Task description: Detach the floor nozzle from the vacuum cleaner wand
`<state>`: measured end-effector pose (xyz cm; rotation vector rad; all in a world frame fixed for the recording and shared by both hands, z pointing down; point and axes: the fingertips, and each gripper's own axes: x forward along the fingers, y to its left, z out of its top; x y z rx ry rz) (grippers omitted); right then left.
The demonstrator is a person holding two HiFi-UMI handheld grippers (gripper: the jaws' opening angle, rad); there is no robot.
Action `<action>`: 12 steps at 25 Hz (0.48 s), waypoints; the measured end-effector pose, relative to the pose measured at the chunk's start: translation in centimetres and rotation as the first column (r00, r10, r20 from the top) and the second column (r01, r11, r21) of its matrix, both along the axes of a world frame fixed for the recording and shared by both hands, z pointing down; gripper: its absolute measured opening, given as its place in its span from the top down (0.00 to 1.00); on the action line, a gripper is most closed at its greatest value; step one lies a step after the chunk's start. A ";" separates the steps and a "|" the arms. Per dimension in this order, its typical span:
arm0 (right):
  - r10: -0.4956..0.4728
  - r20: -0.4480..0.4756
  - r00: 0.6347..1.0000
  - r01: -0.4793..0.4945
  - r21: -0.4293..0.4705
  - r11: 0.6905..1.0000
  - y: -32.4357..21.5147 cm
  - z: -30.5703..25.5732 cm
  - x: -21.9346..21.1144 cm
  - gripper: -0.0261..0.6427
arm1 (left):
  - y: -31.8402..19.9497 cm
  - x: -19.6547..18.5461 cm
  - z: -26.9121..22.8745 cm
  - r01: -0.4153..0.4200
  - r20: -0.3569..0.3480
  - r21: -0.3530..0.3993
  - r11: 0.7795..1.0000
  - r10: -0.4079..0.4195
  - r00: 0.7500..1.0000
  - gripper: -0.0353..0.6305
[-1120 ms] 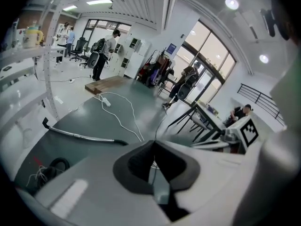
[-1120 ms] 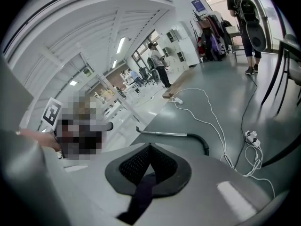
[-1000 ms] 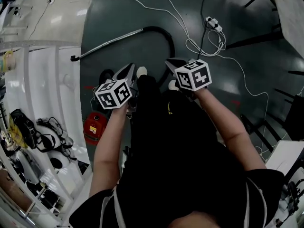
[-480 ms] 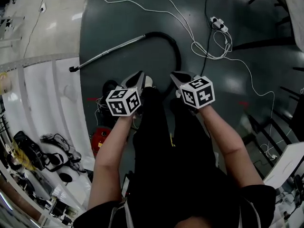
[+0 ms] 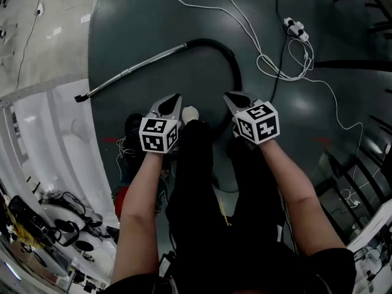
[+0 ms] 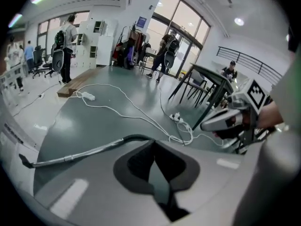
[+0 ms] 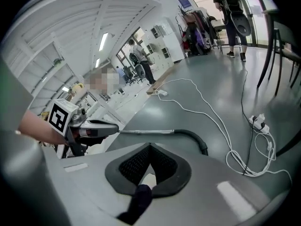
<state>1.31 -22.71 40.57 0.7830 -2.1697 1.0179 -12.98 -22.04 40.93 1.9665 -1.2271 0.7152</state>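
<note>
Wand (image 5: pixel 131 63): a slim metal tube that lies flat on the dark green floor (image 5: pixel 184 17), well ahead of the person, and runs aslant from lower left to upper right in the head view.
Wand tip (image 5: pixel 78 97): a small dark end piece at the tube's left end, close by the edge of a white surface (image 5: pixel 55 139); it is too small to tell its form.
Hose (image 5: pixel 228 57): black and joined to the wand's right end; it curves round and back toward the person.
Left gripper (image 5: pixel 176 97): held in the left hand and pointing forward and down. Its jaws are pressed together with nothing between them, well apart from the wand.
Right gripper (image 5: pixel 228 95): held beside the left one at about the same height and pointing the same way. Its jaws are also together and empty. In the head view its tip shows just beside the hose's near end, but its own view shows the hose on the floor ahead, apart from the jaws.
Marker cubes: one rides on each gripper, at left (image 5: pixel 159 135) and at right (image 5: pixel 257 122).
Person: stands in dark trousers (image 5: pixel 202 182) with bare forearms; a white shoe (image 5: pixel 190 113) shows between the grippers.
Cable (image 5: pixel 263 60): white, looped on the floor to the right of the hose, and leads to a power strip (image 5: pixel 295 27).
Red object (image 5: pixel 120 199): lies beside the left forearm and is mostly hidden.
Background: people (image 6: pixel 164 55) stand near glass doors in the left gripper view.
</note>
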 end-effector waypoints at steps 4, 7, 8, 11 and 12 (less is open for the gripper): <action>0.026 -0.003 1.000 -0.026 -0.012 1.000 -1.7 6.6 -0.2 0.97 | -2.7 -0.6 6.3 0.030 0.016 0.011 0.999 -0.030 0.999 0.93; 0.007 -0.014 1.000 -0.007 -0.001 1.000 -3.0 11.1 -1.3 0.97 | -4.1 -0.5 10.9 0.000 0.043 0.019 1.000 -0.001 0.999 0.93; -0.003 -0.017 1.000 0.003 0.004 1.000 -3.7 12.6 -1.8 0.97 | -4.6 -0.4 12.6 -0.014 0.050 0.018 1.000 0.013 0.999 0.93; -0.021 -0.037 0.999 0.022 0.027 0.999 -5.9 17.0 -3.1 0.97 | -6.1 -0.4 17.7 -0.048 0.060 -0.006 0.999 0.048 0.997 0.93; -0.027 -0.048 0.998 0.029 0.038 0.999 -6.6 18.4 -3.4 0.97 | -6.6 -0.5 19.2 -0.055 0.061 -0.016 0.998 0.056 0.997 0.93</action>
